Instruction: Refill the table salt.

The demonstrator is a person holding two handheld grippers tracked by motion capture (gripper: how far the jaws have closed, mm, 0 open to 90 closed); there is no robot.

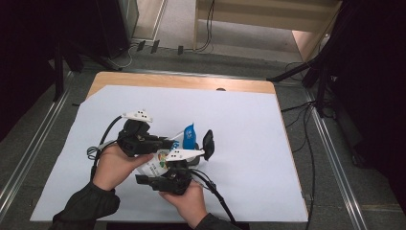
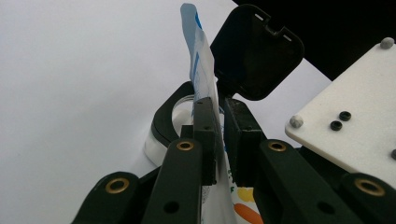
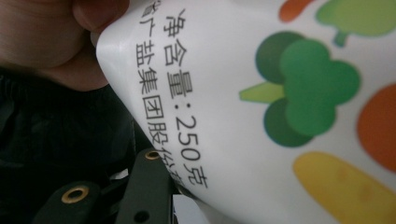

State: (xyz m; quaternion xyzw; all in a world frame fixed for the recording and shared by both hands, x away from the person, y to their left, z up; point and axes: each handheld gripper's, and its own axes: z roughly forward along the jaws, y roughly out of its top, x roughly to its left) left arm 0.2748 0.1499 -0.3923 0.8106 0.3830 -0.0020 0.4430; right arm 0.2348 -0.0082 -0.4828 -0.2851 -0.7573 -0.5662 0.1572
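Packet: a white plastic packet (image 1: 158, 165) printed with vegetables and black characters, held above the near middle of the table between the two grippers; its blue-printed top edge (image 2: 198, 60) stands up past the left gripper's jaws.
Packet print: in the right gripper view the white film (image 3: 243, 116) shows a green broccoli figure, orange and yellow shapes and a line of black print, very close to the camera.
Left gripper: the left gripper (image 2: 219, 140) is clamped on the thin upper part of the packet, its two black jaws nearly together with only the film between them.
Right gripper: the right gripper (image 1: 165, 179) sits under the packet's lower part, near the person's edge of the table; one black jaw lies against the film, and I cannot tell whether the jaws pinch it.
Container: a white container with a black rim (image 2: 164, 122) stands just behind the packet, its black flip lid (image 2: 257, 51) open and tilted upward.
Hands: the left hand (image 1: 115, 165) and the right hand (image 1: 191, 201) each grip a tool, close together.
Table: a white sheet (image 1: 249, 143) covers most of the wooden table (image 1: 182, 81).
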